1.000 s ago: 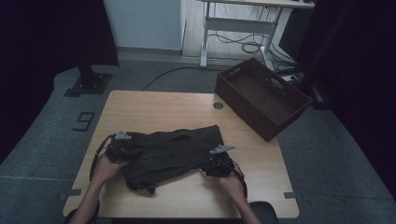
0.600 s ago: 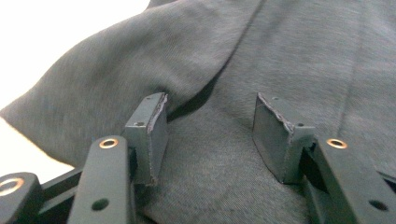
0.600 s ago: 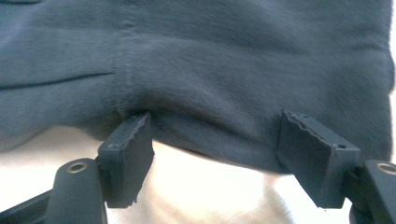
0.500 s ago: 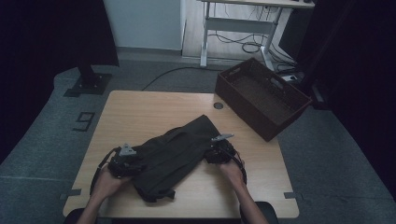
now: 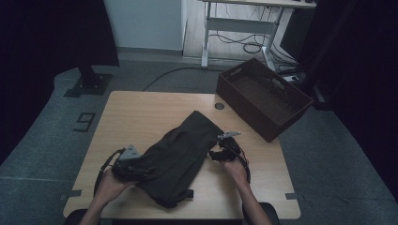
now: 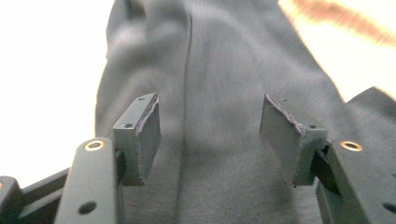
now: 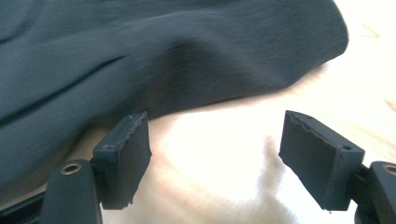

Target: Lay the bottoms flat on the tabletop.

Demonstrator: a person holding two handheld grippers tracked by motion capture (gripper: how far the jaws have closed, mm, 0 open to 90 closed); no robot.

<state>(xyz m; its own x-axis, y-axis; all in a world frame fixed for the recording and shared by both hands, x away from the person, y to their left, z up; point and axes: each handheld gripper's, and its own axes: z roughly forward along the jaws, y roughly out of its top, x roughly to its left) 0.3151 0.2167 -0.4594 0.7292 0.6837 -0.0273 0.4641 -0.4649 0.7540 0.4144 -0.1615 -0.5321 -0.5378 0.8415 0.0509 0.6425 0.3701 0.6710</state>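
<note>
The wooden table point(image 5: 141, 112) is seen from the high view, with a dark brown basket point(image 5: 263, 96) set at its two o'clock corner, overhanging the edge, probably to receive finished work. Across the table's middle a dark folded garment point(image 5: 180, 154) is laid on a slant, one narrow end toward one o'clock and the broader end toward seven o'clock near the front edge; the slant is judged to suit a lengthwise fold between the two hands.

The left gripper point(image 5: 131, 166) is held at the garment's eight o'clock edge. In the left gripper view its jaws are spread over the cloth point(image 6: 219, 93), the pads point(image 6: 148, 135) clear of it, and they have just been opening, so the cloth is taken as let go.

The right gripper point(image 5: 220, 152) is kept at the garment's three o'clock side. In the right gripper view its jaws are parted over bare tabletop point(image 7: 224, 163), nothing between them, the cloth's edge point(image 7: 187, 60) lying just beyond; they have lately widened too, likely a release after laying the fabric flat.
</note>
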